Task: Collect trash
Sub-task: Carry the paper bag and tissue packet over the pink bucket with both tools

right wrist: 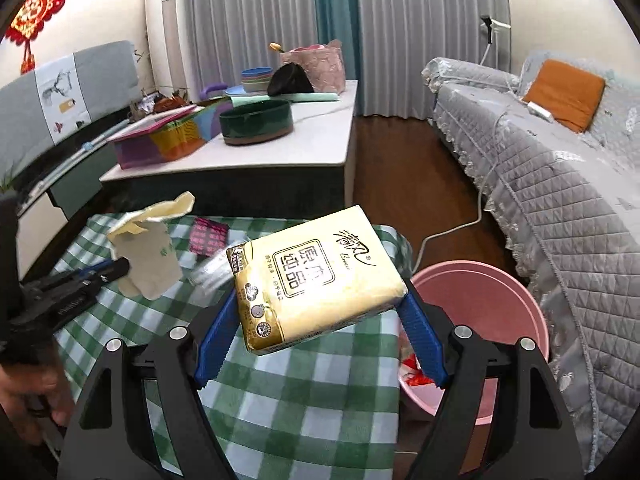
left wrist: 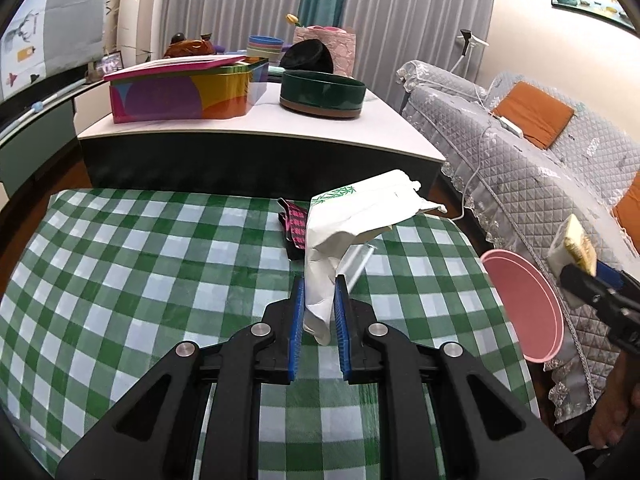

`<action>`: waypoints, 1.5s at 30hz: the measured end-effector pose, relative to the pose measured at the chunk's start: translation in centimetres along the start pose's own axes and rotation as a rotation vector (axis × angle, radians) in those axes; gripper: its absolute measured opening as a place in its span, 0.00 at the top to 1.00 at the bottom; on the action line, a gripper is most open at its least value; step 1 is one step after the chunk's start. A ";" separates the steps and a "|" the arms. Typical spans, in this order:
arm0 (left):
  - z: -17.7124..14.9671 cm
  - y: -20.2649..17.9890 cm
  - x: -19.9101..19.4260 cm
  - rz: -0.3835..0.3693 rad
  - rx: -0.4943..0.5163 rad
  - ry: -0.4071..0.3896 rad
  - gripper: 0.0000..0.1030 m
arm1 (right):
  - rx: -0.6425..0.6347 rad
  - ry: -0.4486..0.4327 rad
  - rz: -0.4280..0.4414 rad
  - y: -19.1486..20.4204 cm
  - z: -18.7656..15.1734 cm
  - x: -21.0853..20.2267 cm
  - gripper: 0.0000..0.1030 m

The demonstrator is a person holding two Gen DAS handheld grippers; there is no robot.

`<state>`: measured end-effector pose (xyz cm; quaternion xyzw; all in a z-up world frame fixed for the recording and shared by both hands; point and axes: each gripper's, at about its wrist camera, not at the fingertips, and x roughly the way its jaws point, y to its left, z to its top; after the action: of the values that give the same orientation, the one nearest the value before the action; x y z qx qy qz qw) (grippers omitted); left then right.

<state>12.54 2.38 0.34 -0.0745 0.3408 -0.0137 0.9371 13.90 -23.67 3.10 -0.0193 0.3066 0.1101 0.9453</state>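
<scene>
Trash in both grippers at once! The tissue pack sits clamped across its width in the right gripper, held off the table near its right edge, the jaws spread wide on it. Just past that edge, low beside the sofa, waits the pink bin, with something red already lying in it.

Over on the left, the left gripper pinches the white wrapper by its lower end, jaws nearly together, and the crumpled top flops toward the table's far edge.

My read of the step: carry the pack out past the right edge until it hangs squarely over the bin's mouth, then release; let go early and it could catch the rim or drop on the cloth. The wrapper is light and floppy, so it wants to go low over the bin before release.

The count: two grippers, two held pieces, one bin. On the cloth near the far edge lie one pink-and-black packet and one clear plastic piece, so two bits are left to pick up.
</scene>
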 end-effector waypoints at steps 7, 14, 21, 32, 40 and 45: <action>-0.6 -1.8 -1.0 -0.025 0.031 -0.019 0.86 | -0.025 -0.022 -0.050 -0.5 -0.9 -0.8 0.27; -1.0 -4.2 -1.4 -0.052 0.072 -0.033 0.86 | -0.015 -0.049 -0.087 -1.7 -1.2 -1.9 0.27; -1.4 -6.2 -1.2 -0.074 0.103 -0.031 0.86 | 0.024 -0.058 -0.108 -3.6 -1.1 -2.5 0.27; -1.9 -7.7 -0.6 -0.111 0.109 -0.003 0.86 | 0.061 -0.069 -0.137 -5.1 -0.6 -2.8 0.27; -1.2 -9.9 -0.8 -0.140 0.113 0.006 0.86 | 0.113 -0.081 -0.161 -6.9 0.1 -3.0 0.27; -0.8 -11.4 -0.4 -0.154 0.123 0.009 0.86 | 0.152 -0.081 -0.183 -8.6 0.3 -2.9 0.27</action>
<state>12.04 -8.95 1.65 -0.0425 0.3370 -0.1069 0.9345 13.66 -32.59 4.79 0.0290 0.2727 0.0004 0.9617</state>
